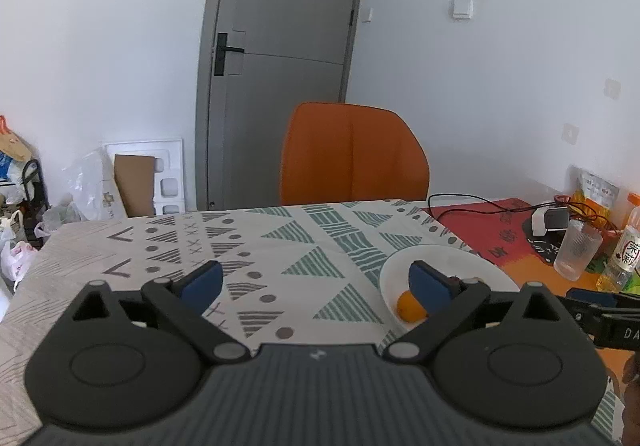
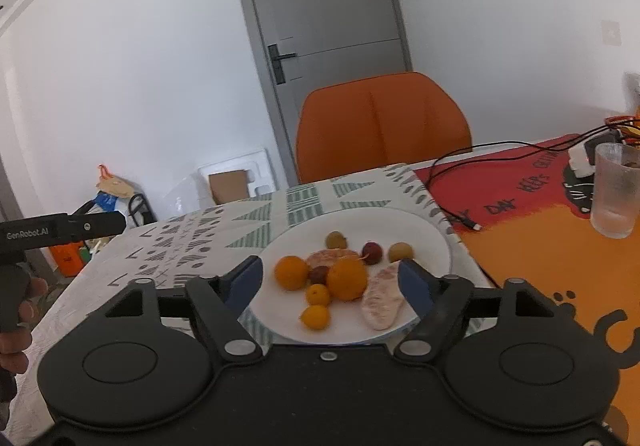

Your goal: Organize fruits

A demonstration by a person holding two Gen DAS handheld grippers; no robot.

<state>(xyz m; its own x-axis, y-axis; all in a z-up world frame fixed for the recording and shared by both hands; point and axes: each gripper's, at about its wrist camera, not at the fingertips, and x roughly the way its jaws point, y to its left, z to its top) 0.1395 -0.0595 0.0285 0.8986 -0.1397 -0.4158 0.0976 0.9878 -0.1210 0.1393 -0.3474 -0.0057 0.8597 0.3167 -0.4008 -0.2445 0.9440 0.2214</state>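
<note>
A white plate [image 2: 424, 234] on the patterned tablecloth holds several fruits: two oranges [image 2: 347, 279], two small yellow fruits [image 2: 315, 317], a red one [image 2: 372, 252], greenish ones [image 2: 336, 240] and peeled pale pieces [image 2: 382, 298]. My right gripper [image 2: 326, 280] is open and empty, hovering just before the plate's near rim. My left gripper [image 1: 316, 282] is open and empty above the tablecloth, left of the plate [image 1: 440, 258]; one orange fruit [image 1: 410, 306] shows beside its right finger.
An orange chair [image 2: 384, 118] stands at the table's far edge. A red-orange mat [image 2: 540, 230] lies right of the plate, with a black cable [image 2: 460, 174], a glass [image 2: 616, 194] and a bottle [image 1: 628, 246]. The table's left edge drops to floor clutter.
</note>
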